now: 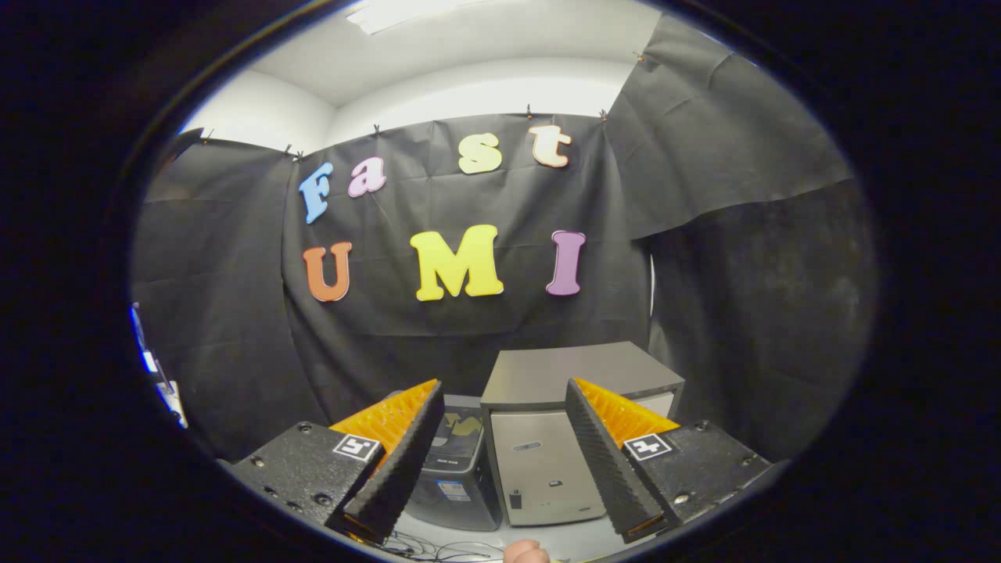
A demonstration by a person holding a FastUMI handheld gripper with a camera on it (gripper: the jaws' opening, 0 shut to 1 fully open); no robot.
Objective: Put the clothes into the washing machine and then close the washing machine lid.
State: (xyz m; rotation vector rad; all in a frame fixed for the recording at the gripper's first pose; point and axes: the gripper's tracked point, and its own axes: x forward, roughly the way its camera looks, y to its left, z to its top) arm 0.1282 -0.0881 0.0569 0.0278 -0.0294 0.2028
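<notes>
Black cloth hung behind the whole booth, under a white ceiling with a lamp. On the pale floor stood a grey box-shaped machine [547, 461] with a flat top and a pale front panel; it was probably the washing machine, and its top looked closed. Just beside it stood a darker bin-like container [457, 469], in which something crumpled and yellowish lay [461, 426]. This could be the clothes, but it was too small to tell for sure. Some thin cables [426, 547] lay on the floor near the front.

The gripper [504, 457] was held well above and before both things, with its fingers wide apart and nothing between them. The scene fitted two stages: clothes waiting in the bin with the machine closed, or clothes already inside and the lid shut again. One moment could not settle which.
</notes>
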